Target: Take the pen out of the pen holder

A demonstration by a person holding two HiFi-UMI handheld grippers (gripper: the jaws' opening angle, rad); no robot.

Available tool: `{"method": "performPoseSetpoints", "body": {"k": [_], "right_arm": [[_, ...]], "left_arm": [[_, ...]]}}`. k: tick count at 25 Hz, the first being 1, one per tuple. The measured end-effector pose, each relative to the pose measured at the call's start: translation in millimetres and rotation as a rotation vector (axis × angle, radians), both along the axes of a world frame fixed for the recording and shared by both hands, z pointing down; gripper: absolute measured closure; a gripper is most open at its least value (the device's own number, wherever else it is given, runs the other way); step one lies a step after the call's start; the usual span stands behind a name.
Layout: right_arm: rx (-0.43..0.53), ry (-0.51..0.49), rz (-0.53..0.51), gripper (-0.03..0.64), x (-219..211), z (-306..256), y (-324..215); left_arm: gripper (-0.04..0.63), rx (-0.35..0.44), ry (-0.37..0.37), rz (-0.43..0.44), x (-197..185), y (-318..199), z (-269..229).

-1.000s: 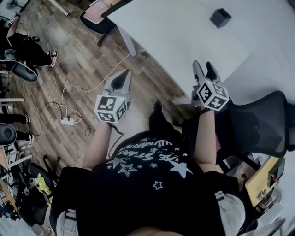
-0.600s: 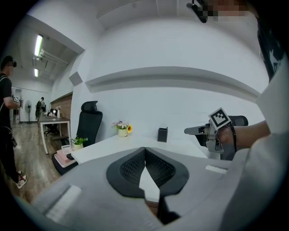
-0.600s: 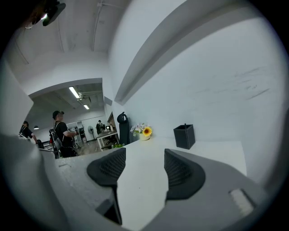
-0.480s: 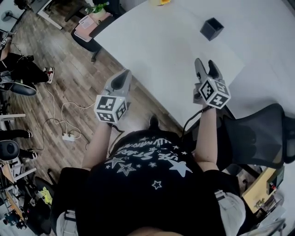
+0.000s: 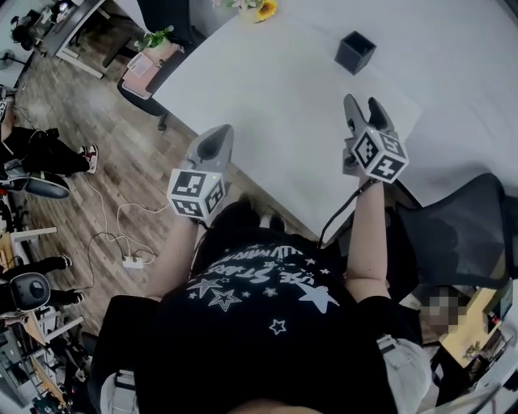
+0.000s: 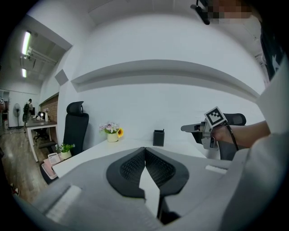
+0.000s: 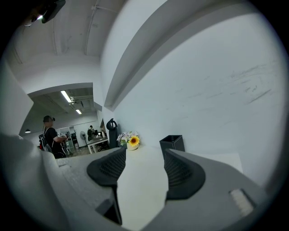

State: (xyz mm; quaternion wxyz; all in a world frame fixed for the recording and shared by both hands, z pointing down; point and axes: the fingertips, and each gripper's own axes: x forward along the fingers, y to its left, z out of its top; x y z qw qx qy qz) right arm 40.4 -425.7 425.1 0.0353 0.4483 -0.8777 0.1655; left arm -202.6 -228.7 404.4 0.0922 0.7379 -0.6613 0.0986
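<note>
The pen holder (image 5: pixel 356 52) is a small black square cup standing far out on the white table (image 5: pixel 275 97). It also shows in the left gripper view as the pen holder (image 6: pixel 158 137) and in the right gripper view as the pen holder (image 7: pixel 171 143). I cannot make out a pen in it from here. My left gripper (image 5: pixel 215 140) hangs over the table's near edge, shut and empty. My right gripper (image 5: pixel 363 111) is over the table, well short of the holder, open with nothing between its fingers.
A pot of flowers (image 5: pixel 257 10) stands at the table's far edge. A black office chair (image 5: pixel 457 230) is at my right, another chair (image 5: pixel 154 61) beyond the table's left corner. Cables and a power strip (image 5: pixel 133 260) lie on the wooden floor.
The person has stepped toward the table. The table and pen holder have slid down and left in the head view. Both grippers now reach over the table's edge; the jaws look unchanged.
</note>
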Motion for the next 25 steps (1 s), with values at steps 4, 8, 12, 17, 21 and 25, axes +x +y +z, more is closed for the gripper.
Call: {"method": "performPoseSetpoints", "body": {"k": [4, 8, 12, 17, 21, 25], "right_arm": [[0.005, -0.005, 0.056, 0.347, 3, -1, -18], [0.034, -0.016, 0.119, 0.347, 6, -7, -42], [0.033, 0.005, 0.179, 0.347, 3, -8, -67], [0.017, 0.028, 0.245, 0.348, -11, -7, -107], [-0.011, 0.08, 0.28, 0.348, -18, -2, -131], [-0.037, 0.114, 0.303, 0.362, -21, 4, -152]], "left_arm": [[0.584, 0.0, 0.008, 0.063, -2, -32, 3], [0.584, -0.005, 0.02, 0.145, -4, -74, 10], [0.584, -0.02, 0.031, 0.239, -9, -123, 16], [0.584, -0.015, 0.056, 0.312, -24, -183, 16], [0.584, -0.011, 0.064, 0.384, -25, -223, 17], [0.584, -0.009, 0.086, 0.42, -28, -254, 18]]}}
